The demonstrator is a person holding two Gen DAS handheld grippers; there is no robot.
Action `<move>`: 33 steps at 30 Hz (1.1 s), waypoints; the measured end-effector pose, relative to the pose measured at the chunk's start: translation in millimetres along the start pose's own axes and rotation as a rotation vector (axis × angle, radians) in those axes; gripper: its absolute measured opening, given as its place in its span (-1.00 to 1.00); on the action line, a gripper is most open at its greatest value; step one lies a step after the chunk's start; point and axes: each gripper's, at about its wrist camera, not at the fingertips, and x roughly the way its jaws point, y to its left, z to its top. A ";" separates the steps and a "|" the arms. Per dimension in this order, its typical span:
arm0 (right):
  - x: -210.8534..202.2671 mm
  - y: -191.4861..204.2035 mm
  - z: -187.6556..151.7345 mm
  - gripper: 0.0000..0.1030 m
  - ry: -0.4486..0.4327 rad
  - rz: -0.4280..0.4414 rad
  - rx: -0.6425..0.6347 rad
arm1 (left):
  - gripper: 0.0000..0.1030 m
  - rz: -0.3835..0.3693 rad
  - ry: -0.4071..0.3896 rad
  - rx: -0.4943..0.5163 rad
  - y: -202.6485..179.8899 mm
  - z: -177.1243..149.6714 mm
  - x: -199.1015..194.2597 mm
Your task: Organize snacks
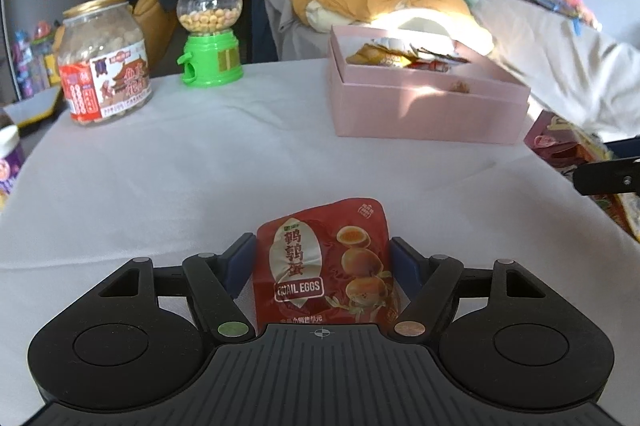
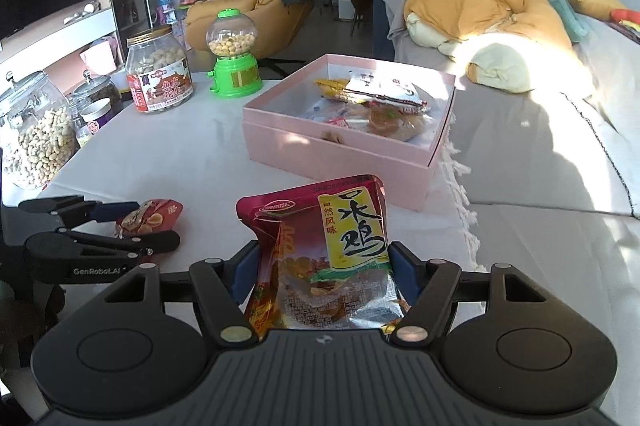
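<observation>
My left gripper is shut on a red quail-egg packet and holds it over the white tablecloth. The same gripper with its packet shows at the left of the right wrist view. My right gripper is shut on a dark red chicken snack packet with a yellow label. An open pink box with several snack packets inside stands beyond on the right; it also shows in the right wrist view.
A peanut jar and a green candy dispenser stand at the table's far left. Glass jars of nuts stand at the left edge. A sofa with an orange plush toy lies right of the table.
</observation>
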 end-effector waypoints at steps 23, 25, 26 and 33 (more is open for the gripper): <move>2.5 -13.5 -37.8 0.38 -0.026 -0.033 -0.030 | 0.40 -0.231 -0.201 -0.220 -10.9 151.8 58.1; 9.1 -17.8 -36.9 0.37 0.004 -0.039 -0.022 | 0.39 -0.247 -0.145 -0.242 -0.3 131.2 45.6; 11.1 -19.3 -34.8 0.37 0.012 -0.044 -0.017 | 0.39 -0.246 -0.122 -0.241 3.1 118.2 37.8; -11.2 -26.9 41.4 -0.06 -0.127 -0.025 0.003 | 0.39 -0.193 -0.018 -0.287 23.5 54.2 6.4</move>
